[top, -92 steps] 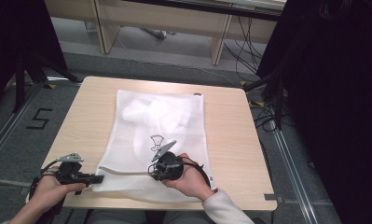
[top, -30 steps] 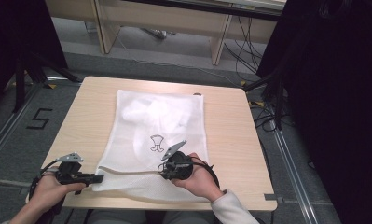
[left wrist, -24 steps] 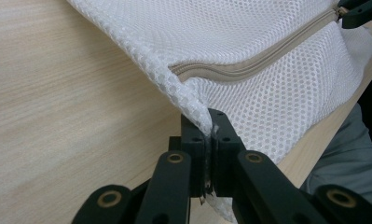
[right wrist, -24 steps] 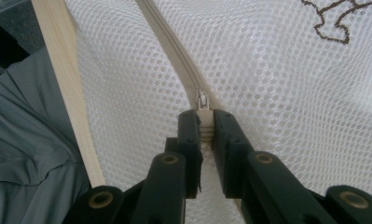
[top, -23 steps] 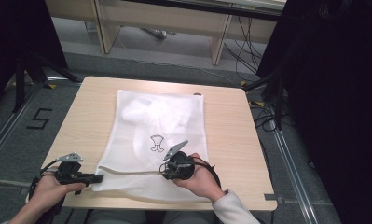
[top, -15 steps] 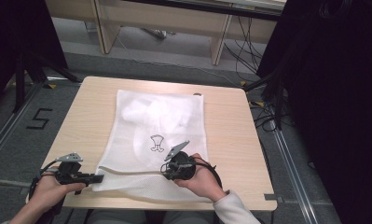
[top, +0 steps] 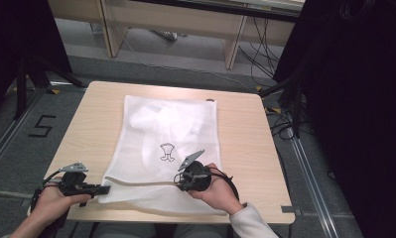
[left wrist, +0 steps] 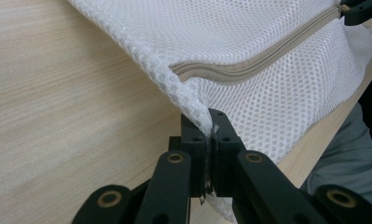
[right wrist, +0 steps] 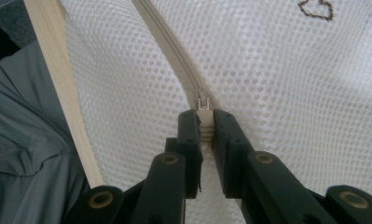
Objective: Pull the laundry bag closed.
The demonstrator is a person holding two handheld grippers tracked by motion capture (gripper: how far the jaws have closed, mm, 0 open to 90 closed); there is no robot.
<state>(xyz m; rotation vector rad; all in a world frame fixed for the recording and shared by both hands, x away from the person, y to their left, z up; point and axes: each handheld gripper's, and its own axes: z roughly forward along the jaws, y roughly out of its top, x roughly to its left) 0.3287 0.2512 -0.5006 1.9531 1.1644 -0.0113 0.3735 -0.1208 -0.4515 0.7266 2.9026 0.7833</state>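
Note:
A white mesh laundry bag (top: 170,134) lies flat on the wooden table (top: 240,129), with a small black print (top: 167,151) on it and a beige zipper (top: 141,183) along its near edge. My left gripper (top: 105,189) is shut on the bag's near left corner (left wrist: 203,119), which is pinched between its jaws. My right gripper (top: 177,181) is shut on the zipper pull (right wrist: 203,105), partway along the zipper (right wrist: 174,51). The zipper (left wrist: 258,58) is closed from the left corner toward the right gripper's tip (left wrist: 361,9).
Something white and bunched shows through the mesh in the bag's far half (top: 156,116). The table's near edge (right wrist: 58,70) runs just behind the zipper, with the person's grey trousers (right wrist: 25,140) below it. Cables and desk legs stand on the floor beyond the table.
My right gripper has slid to the right along the zipper with the pull in it. The left gripper has stayed put on the bag's corner.

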